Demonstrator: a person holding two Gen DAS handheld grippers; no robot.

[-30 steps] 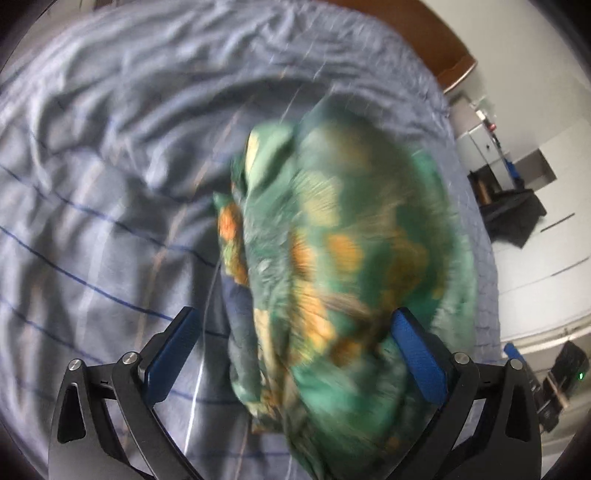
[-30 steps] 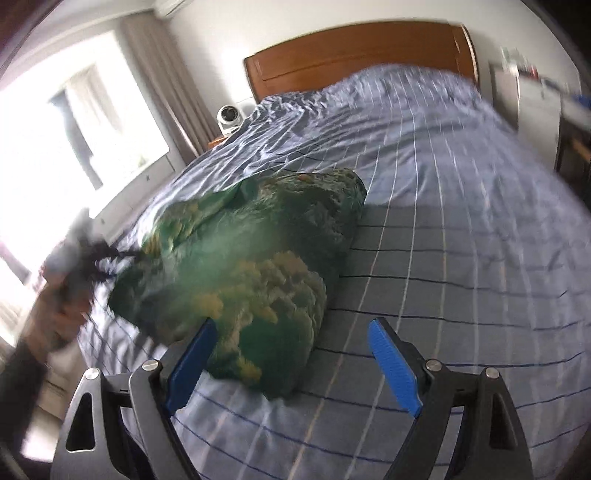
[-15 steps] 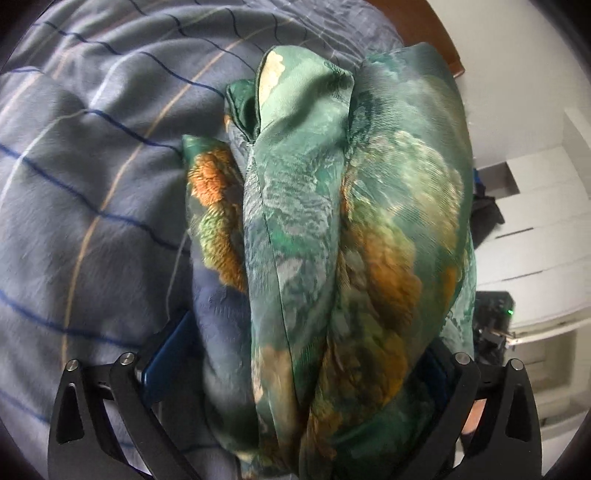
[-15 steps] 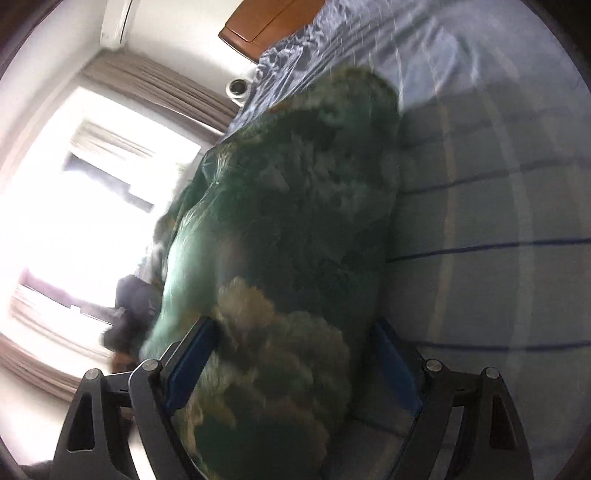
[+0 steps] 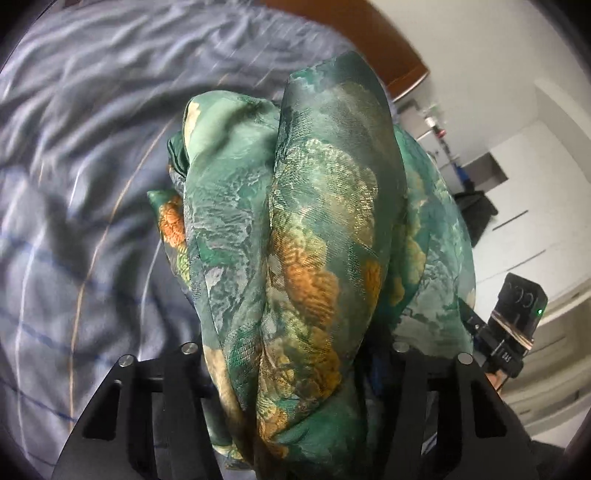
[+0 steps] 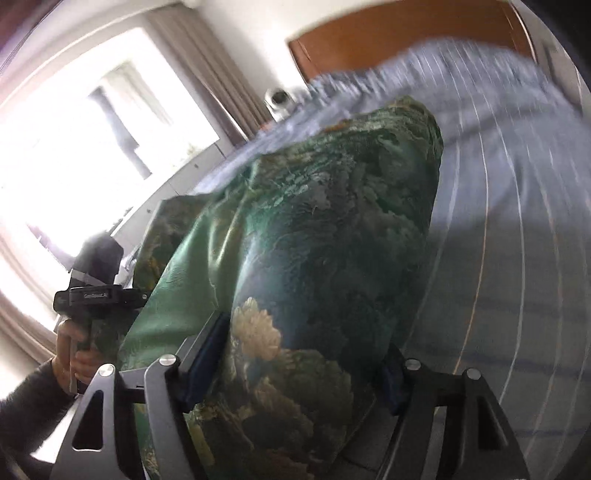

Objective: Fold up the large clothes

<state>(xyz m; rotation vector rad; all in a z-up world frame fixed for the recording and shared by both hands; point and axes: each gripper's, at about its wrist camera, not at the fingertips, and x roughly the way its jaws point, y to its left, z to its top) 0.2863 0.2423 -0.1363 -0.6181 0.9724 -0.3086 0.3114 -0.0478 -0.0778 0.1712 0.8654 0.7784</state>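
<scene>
A folded green garment [image 5: 303, 258] with orange and cream print fills the middle of both views, a thick bundle lifted off the bed. My left gripper [image 5: 291, 354] is shut on one end of it; the cloth bulges up between the jaws and hides the pads. My right gripper [image 6: 303, 343] is shut on the other end of the garment [image 6: 314, 240], which hangs between its blue pads. In the right wrist view the left gripper's body [image 6: 96, 288] and the hand holding it show at the left.
The bed's blue-grey striped sheet [image 5: 85, 177] lies under and left of the bundle, also at the right in the right wrist view [image 6: 517, 221]. A wooden headboard [image 6: 388, 33] is at the back. A bright window and curtains [image 6: 92, 129] are left. White cabinets [image 5: 535, 221] stand right.
Both grippers went from open around the bundle to shut on it. The bundle has risen off the sheet and both views blur with the motion.
</scene>
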